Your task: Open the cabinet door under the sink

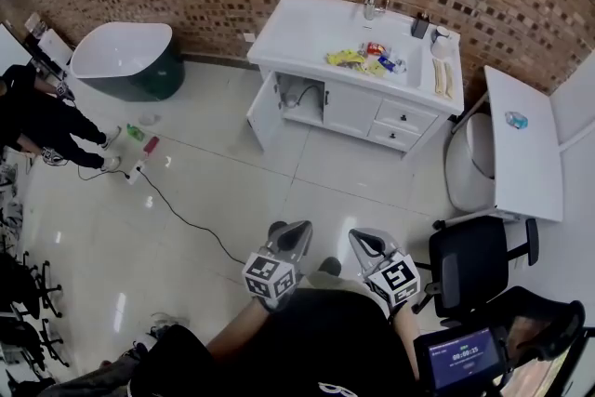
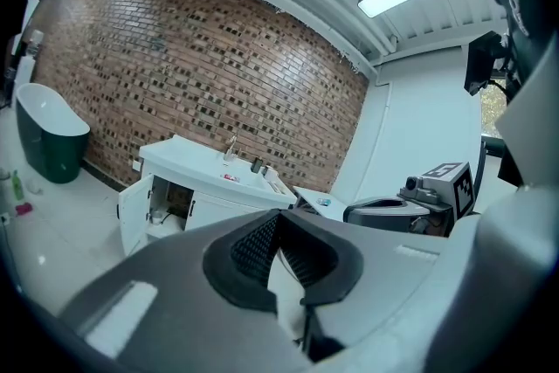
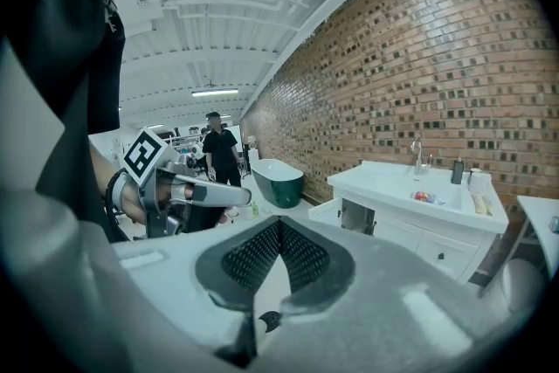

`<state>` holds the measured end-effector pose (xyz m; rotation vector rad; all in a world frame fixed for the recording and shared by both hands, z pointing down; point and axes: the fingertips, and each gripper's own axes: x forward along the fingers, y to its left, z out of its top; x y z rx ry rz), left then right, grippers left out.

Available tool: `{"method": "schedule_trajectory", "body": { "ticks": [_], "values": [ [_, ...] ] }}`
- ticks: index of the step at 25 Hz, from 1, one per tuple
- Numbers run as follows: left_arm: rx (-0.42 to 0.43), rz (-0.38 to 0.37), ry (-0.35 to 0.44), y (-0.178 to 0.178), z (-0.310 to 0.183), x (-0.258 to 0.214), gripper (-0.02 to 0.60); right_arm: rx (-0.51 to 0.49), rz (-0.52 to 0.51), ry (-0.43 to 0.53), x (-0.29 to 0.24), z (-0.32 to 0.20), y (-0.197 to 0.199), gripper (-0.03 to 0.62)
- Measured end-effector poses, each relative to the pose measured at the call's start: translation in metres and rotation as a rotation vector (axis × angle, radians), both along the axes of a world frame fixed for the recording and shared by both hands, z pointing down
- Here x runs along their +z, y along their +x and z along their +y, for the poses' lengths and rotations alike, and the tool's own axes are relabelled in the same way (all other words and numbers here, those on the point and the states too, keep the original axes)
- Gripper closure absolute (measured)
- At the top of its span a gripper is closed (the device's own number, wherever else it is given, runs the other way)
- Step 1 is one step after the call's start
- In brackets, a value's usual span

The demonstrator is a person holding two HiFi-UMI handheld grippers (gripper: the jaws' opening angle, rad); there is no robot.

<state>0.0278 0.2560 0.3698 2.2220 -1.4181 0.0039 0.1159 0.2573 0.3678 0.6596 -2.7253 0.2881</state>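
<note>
The white sink cabinet [image 1: 358, 107] stands against the brick wall, several steps away from me. Its left door [image 1: 263, 112] hangs open and shows pipes inside, while the other door and the drawers are closed. In the left gripper view the cabinet [image 2: 205, 188] lies ahead with the open door [image 2: 131, 214] on its left side. It also shows in the right gripper view [image 3: 419, 218]. My left gripper [image 1: 296, 232] and right gripper [image 1: 360, 240] are held close to my body, both shut and empty, far from the cabinet.
A green and white bathtub [image 1: 130, 60] stands at the left by the wall. A person [image 1: 37, 121] crouches at the far left. A black cable [image 1: 177, 209] runs across the tiled floor. A white table [image 1: 522, 144] and a black office chair [image 1: 469, 260] are at the right.
</note>
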Motion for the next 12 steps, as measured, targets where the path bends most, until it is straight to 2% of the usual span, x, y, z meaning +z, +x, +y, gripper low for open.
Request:
{"method": "schedule_trajectory", "body": {
  "ticks": [12],
  "values": [
    [0.002,-0.008,-0.005,0.001,-0.007,-0.002,0.566,0.016,-0.019,0.005,-0.004,-0.012,0.004,0.603]
  ]
}}
